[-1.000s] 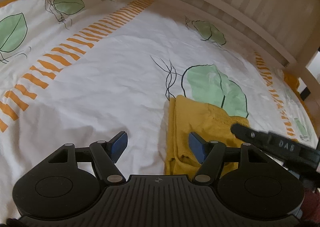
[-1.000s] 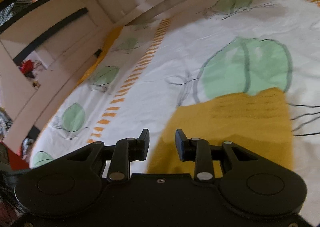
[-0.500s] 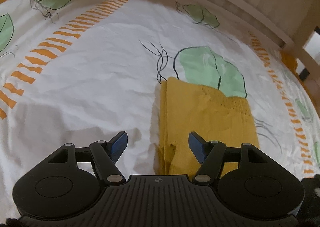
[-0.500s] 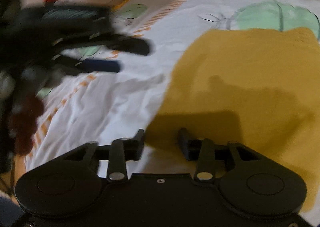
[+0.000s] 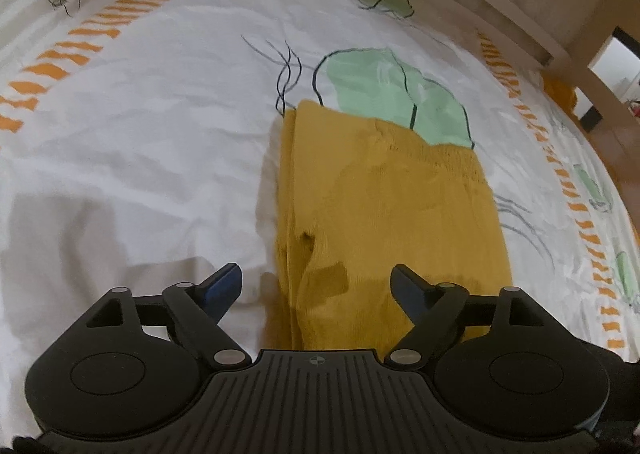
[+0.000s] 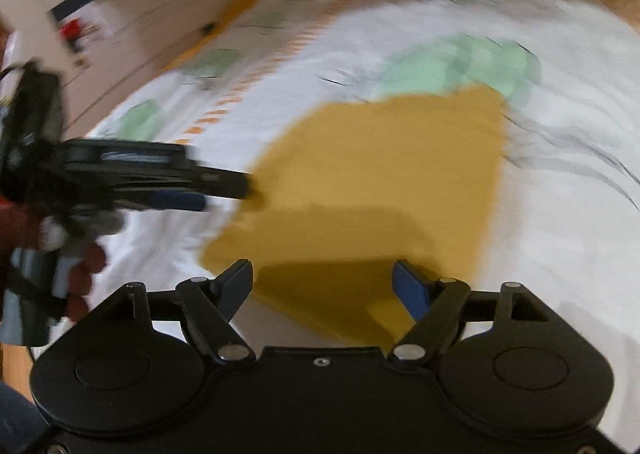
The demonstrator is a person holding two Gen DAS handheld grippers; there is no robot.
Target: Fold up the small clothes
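A mustard-yellow garment (image 5: 384, 214) lies folded flat on the white bedsheet (image 5: 140, 126), with layered edges along its left side. My left gripper (image 5: 316, 284) hovers over the garment's near left edge, its jaws opening wide, the pads pressing on nothing. In the right wrist view the same garment (image 6: 380, 182) fills the middle, blurred by motion. My right gripper (image 6: 322, 286) is over the garment's near corner with its jaws opening and nothing gripped. The left gripper (image 6: 224, 190) also shows at the left of that view, at the garment's edge.
The sheet carries green leaf prints (image 5: 396, 98) and orange dashed stripes (image 5: 76, 50). A pale wooden bed rail (image 5: 480, 2) curves along the far side. A hand in a dark red glove (image 6: 84, 266) holds the left gripper's handle. Floor and furniture (image 6: 80, 26) lie beyond the bed.
Both grippers' jaws have spread wider. The left gripper has sunk closer to the garment. The right gripper swung sideways over the garment's near corner, bringing the left gripper into its view.
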